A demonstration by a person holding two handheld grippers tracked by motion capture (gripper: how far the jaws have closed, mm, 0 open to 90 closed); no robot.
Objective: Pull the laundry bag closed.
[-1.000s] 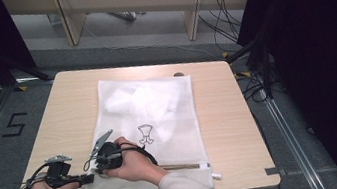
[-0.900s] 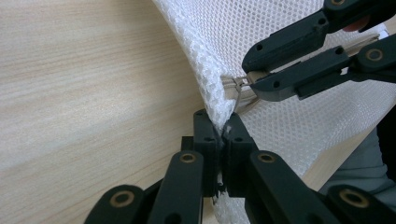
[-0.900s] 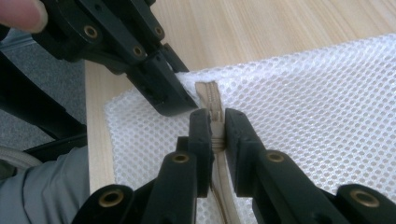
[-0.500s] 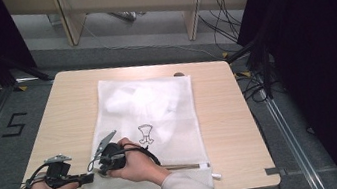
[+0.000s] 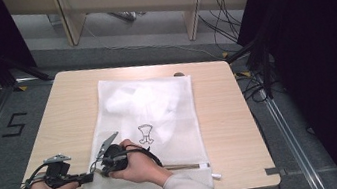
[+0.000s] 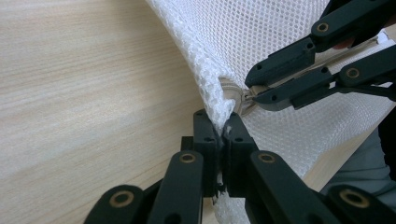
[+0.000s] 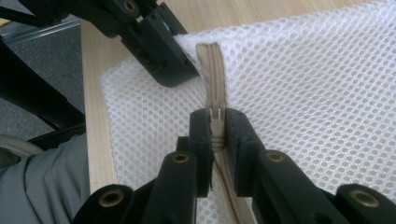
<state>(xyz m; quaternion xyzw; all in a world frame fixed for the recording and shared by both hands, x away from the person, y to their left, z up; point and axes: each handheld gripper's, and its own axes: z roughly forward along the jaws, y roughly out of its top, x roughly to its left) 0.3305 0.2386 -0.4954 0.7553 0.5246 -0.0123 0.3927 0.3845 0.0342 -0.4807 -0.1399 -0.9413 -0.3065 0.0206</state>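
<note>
Left tongs (image 6: 219,135) clamped on mesh bag (image 5: 159,111) corner at table (image 5: 222,132) near edge as anchor, right tongs (image 7: 217,123) pinching zipper pull (image 7: 215,115) for sliding.

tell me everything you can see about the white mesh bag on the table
The white mesh bag is a flat, rectangular pouch of honeycomb netting, lying on the wooden table with something white bunched inside its far half and a small black printed figure near the middle. A beige zipper runs along its near edge. The left gripper is shut on the bag's near left corner by the zipper's end, and the right gripper is shut on the zipper pull close beside it.
</note>
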